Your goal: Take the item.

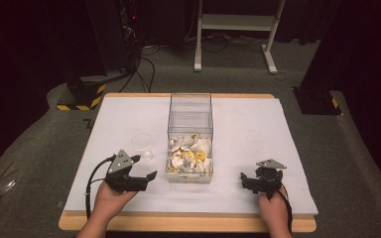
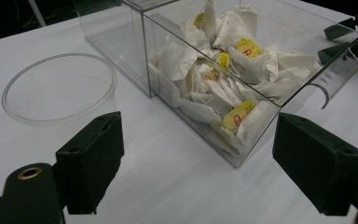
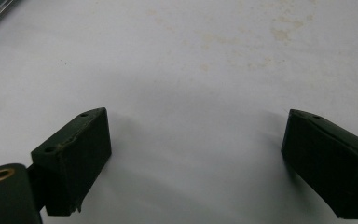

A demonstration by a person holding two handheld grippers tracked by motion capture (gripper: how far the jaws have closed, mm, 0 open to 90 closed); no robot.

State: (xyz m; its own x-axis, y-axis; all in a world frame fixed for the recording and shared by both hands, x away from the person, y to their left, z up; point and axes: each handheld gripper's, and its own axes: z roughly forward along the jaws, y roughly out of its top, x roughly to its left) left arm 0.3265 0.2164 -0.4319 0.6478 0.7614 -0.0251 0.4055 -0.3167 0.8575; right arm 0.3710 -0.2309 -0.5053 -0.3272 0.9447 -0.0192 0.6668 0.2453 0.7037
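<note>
Resting low over the white tabletop (image 1: 238, 124), the left gripper (image 1: 148, 167) sat at the near left, held from below by the person's left hand (image 1: 110, 202). Its fingers (image 2: 91, 163) were spread wide with nothing between them. It pointed toward the clear plastic box (image 1: 190, 124) in the middle of the tabletop. A cable (image 1: 93, 181) looped from it on the left side.

The box stood upright, open at the top, long side running away from the person. Tea bags (image 1: 189, 153) filled its near half, white paper pouches with yellow tags (image 2: 238, 114), piled loosely. The far half of the box looked empty. In the left gripper view the near corner of the box sat between the two fingers but well ahead of them, not touched.

A clear plastic cup (image 1: 142, 141) stood upright just left of the box, apart from it, and looked empty. In the left gripper view it was ahead of the left-side finger.

The right gripper (image 1: 245, 179) sat at the near right, well apart from the box, held by the right hand (image 1: 274, 210). Its fingers (image 3: 72, 161) were also wide apart, empty, over bare tabletop with faint tan stains (image 3: 279, 28). A grey plate (image 1: 271, 163) topped it.
</note>
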